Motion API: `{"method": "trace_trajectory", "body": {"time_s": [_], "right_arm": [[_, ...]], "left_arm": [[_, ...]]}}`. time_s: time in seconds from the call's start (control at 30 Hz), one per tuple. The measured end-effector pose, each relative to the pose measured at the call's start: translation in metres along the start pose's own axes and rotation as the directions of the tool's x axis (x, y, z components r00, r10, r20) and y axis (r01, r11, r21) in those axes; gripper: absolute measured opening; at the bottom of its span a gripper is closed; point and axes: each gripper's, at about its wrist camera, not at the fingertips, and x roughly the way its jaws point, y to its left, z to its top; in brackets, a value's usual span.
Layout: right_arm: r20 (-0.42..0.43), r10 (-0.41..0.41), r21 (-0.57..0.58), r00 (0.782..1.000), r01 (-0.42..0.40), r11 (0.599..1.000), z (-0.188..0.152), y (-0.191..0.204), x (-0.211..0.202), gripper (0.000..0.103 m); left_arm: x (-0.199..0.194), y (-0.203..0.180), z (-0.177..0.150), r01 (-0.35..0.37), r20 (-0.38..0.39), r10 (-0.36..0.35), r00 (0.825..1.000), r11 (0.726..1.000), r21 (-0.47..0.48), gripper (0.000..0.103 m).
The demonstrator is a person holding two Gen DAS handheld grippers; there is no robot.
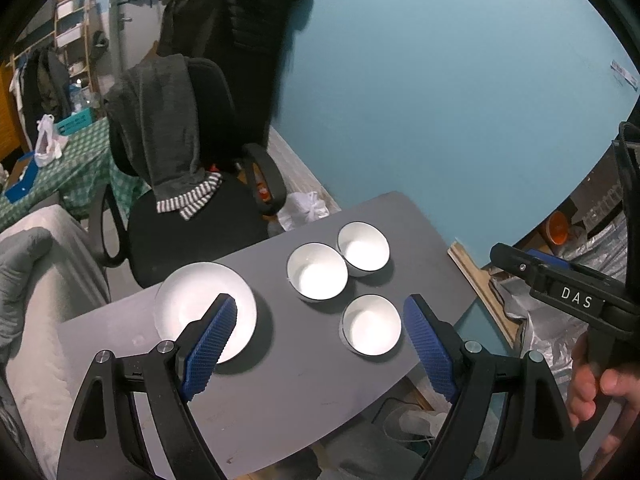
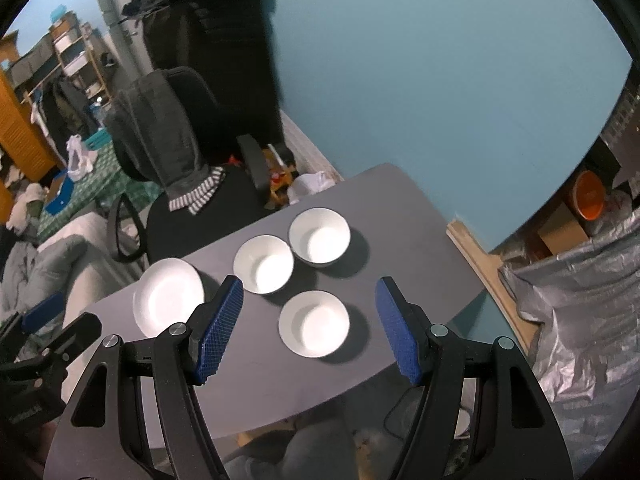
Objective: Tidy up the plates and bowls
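My blue-padded black left gripper (image 1: 320, 320) hangs over white bowls (image 1: 317, 271) and a white plate (image 1: 188, 300) on the grey surface (image 1: 300, 380), by a teal wall (image 1: 440, 100).

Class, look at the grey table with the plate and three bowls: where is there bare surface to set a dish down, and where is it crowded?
Free: the near strip of the table between the nearest bowl and the table's front edge, and the far corner toward the blue wall. Crowded: the middle, where the two far bowls sit almost touching beside the plate.

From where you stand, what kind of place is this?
Probably a lived-in bedroom or studio, not a kitchen: a black office chair draped with grey clothing, a small grey table holding white dishes, and cluttered wooden shelves behind.
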Motion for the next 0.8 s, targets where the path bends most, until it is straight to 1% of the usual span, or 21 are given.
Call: {"method": "trace_trajectory", "body": {"time_s": [0.1,0.4,0.53,0.67,0.8], "right_arm": [[-0.004,-0.012,0.013,1.0,0.012,1.0,0.001,-0.003,0.001,0.068],[-0.017,-0.028,0.037,0.999,0.029,0.999,0.005,-0.013,0.009,0.068],[-0.028,-0.025,0.046,0.999,0.026,0.999,0.008,-0.016,0.015,0.068],[-0.043,-0.017,0.051,0.999,0.019,0.999,0.009,-0.02,0.022,0.068],[-0.05,-0.006,0.046,0.999,0.008,0.999,0.012,-0.022,0.029,0.068]], "left_arm": [[0.006,-0.002,0.003,0.016,-0.013,-0.016,1.0,1.0,0.002,0.086],[0.024,-0.008,0.012,0.033,-0.033,-0.033,0.999,0.999,0.012,0.086],[0.034,-0.01,0.013,0.046,-0.058,-0.045,0.997,0.999,0.009,0.086],[0.041,-0.012,0.015,0.034,-0.072,-0.033,0.997,0.999,0.014,0.086],[0.048,-0.013,0.016,0.043,-0.098,-0.043,0.994,0.999,-0.002,0.086]]}}
